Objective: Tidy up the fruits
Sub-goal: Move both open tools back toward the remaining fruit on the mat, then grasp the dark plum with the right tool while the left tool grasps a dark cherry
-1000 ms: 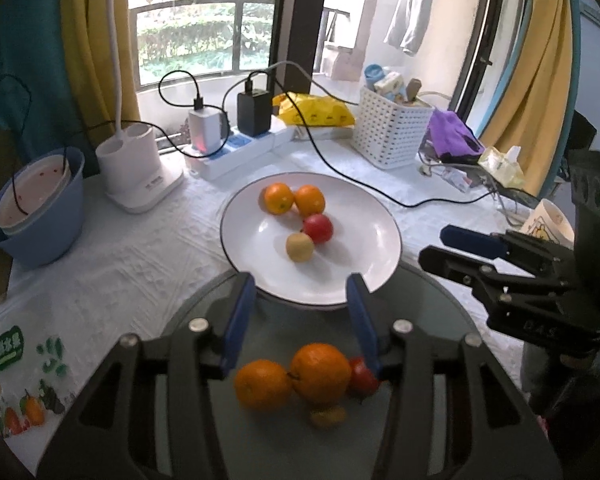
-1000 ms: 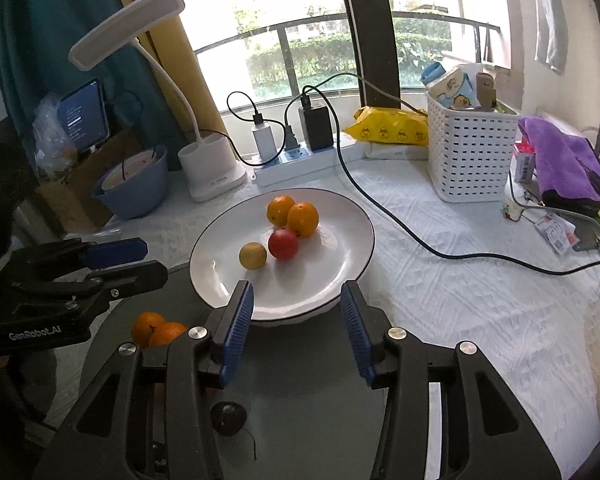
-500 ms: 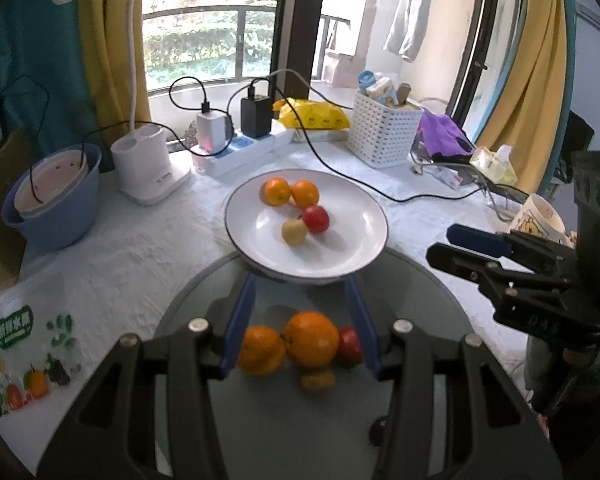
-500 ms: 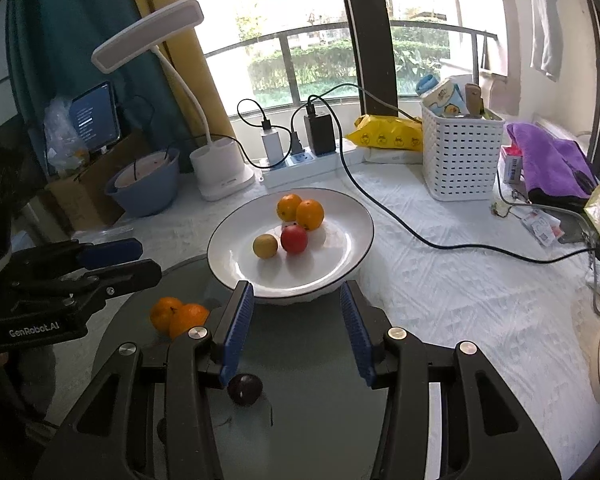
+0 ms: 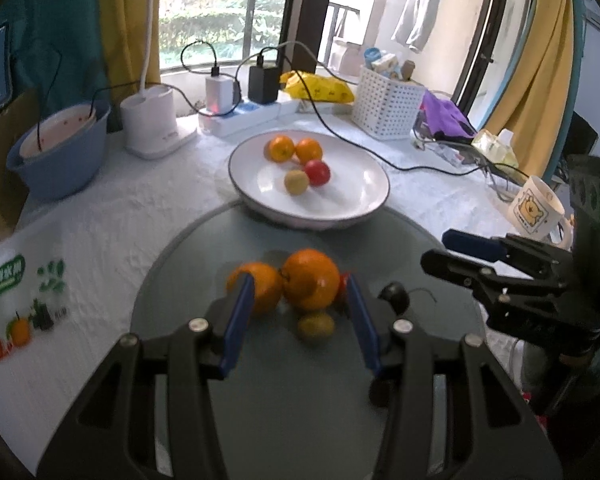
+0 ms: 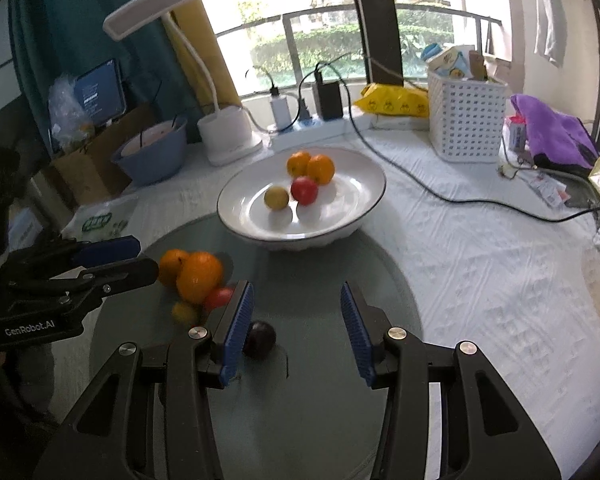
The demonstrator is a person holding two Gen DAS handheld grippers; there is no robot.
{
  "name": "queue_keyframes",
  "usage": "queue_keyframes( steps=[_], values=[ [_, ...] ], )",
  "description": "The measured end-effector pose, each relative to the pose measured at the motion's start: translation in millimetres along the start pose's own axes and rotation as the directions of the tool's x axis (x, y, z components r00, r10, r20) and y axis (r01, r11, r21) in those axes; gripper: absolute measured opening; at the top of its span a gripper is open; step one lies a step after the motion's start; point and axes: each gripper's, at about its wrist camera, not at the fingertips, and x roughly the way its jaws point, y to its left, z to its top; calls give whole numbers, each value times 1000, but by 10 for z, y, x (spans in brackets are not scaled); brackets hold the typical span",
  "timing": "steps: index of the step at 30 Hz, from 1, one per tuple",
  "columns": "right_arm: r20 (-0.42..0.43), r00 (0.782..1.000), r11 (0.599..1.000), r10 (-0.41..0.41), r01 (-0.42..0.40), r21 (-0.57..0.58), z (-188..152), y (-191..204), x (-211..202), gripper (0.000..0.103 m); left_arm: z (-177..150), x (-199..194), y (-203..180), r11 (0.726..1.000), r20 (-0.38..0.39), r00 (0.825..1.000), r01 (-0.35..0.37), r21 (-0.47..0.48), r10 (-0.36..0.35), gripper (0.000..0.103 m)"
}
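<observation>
Fruits [image 5: 310,279] cluster on the glass, just beyond the wide-open left gripper [image 5: 300,320]; right gripper [image 6: 296,324] gapes empty beside them. Beyond, the white plate [image 5: 364,200] holds four fruits.

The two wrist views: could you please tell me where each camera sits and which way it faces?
Left wrist: on the left claw, facing the oranges and plate; right claw shows at right.
Right wrist: on the right claw, facing the plate; left claw shows at left.
Shared: plate, oranges, white basket.
</observation>
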Motion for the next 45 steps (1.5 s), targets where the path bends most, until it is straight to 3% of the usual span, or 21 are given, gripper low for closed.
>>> queue_keyframes(
  steps=[11, 22, 27, 45],
  values=[
    [-75, 996, 996, 50, -55, -72, -148, 181, 170, 48, -208, 29, 82, 999, -29, 999, -19, -39, 17, 49],
    [-144, 989, 992, 21, -39, -120, -170, 232, 391, 48, -275, 71, 152, 998, -47, 998, -41, -48, 39, 49],
    [-137, 990, 991, 41, -58, -123, -193, 231, 374, 29, -306, 62, 130, 998, -51, 998, -39, -45, 36, 49],
    [-35, 999, 995, 20, -23, -95, -259, 154, -31, 29, -493, -103, -294, 998, -51, 998, 37, 41, -35, 49]
  ],
)
